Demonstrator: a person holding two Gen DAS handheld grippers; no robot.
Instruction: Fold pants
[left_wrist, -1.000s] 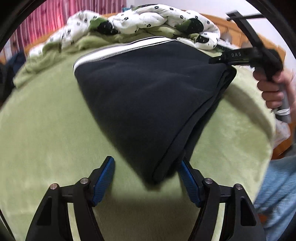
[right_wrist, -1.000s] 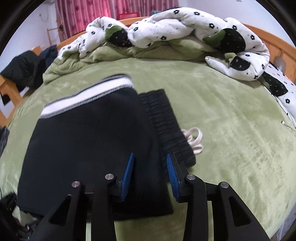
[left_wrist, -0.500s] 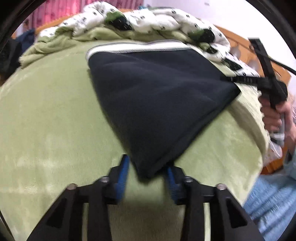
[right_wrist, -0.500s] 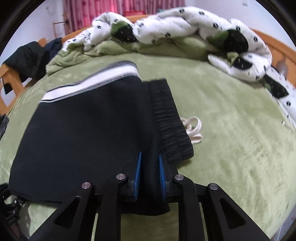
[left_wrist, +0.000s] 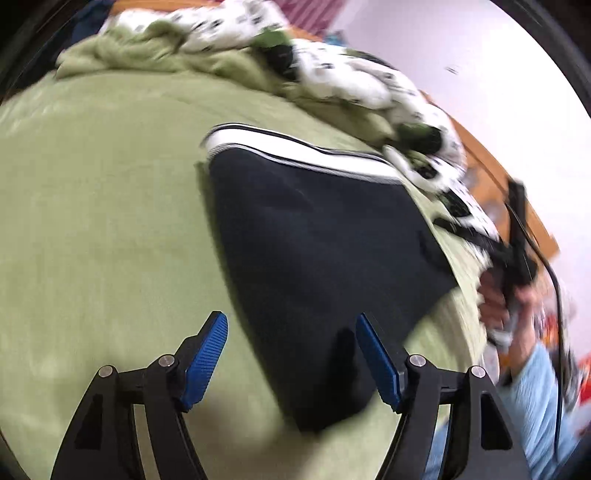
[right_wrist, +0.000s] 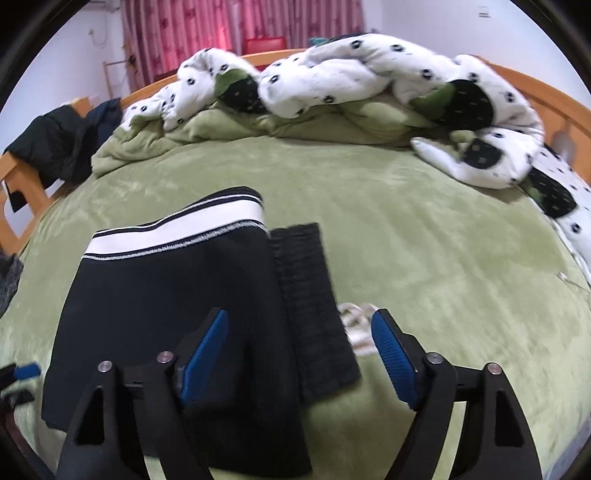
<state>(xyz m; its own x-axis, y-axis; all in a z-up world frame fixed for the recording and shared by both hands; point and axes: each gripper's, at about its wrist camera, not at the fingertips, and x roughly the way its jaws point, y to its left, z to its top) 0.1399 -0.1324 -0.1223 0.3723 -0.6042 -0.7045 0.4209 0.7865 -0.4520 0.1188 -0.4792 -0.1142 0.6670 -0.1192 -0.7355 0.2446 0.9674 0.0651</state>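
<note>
Left wrist view: the left gripper (left_wrist: 291, 354) is standing apart, jaws just opened off the pants (left_wrist: 317, 266), whose near corner is lying between them unpinched on the bed (left_wrist: 103, 221), running toward 1 o'clock. A half second earlier that corner was clamped.

Right wrist view: the right gripper (right_wrist: 299, 354) is likewise gaping, freshly released from a tight pinch; the pants (right_wrist: 166, 295) are lying flat under it, from 12 to 9 o'clock. The fold looks laid down; next comes smoothing or regrasping for another fold.
</note>
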